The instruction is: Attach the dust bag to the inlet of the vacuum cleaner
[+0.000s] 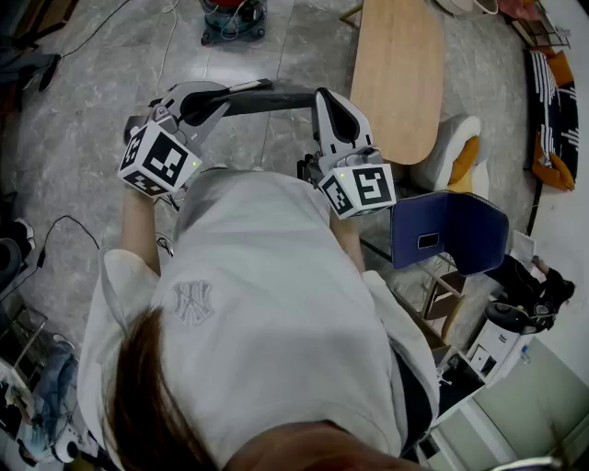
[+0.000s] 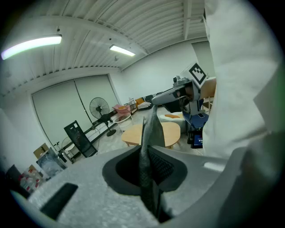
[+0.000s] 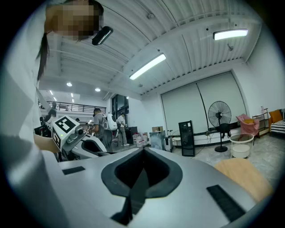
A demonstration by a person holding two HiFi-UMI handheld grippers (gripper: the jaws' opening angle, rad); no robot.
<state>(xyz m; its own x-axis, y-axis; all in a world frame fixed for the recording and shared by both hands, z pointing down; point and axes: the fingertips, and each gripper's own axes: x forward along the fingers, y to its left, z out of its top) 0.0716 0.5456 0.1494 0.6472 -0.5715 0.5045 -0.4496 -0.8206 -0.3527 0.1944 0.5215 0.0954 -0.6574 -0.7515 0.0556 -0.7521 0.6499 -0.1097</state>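
Note:
No dust bag shows in any view. A round red-topped machine on a wheeled base stands at the far edge of the floor; I cannot tell whether it is the vacuum cleaner. Both grippers are held up in front of the person's chest. My left gripper points to the right, jaws shut with nothing between them. My right gripper points forward, its jaws likewise shut and empty. The two tips come close together. Each gripper shows in the other's view: the right gripper, the left gripper.
A light wooden oval table stands ahead on the right. A blue box and cushioned seats lie beside it. A standing fan and a black panel stand by the far wall. Cables run over the grey floor.

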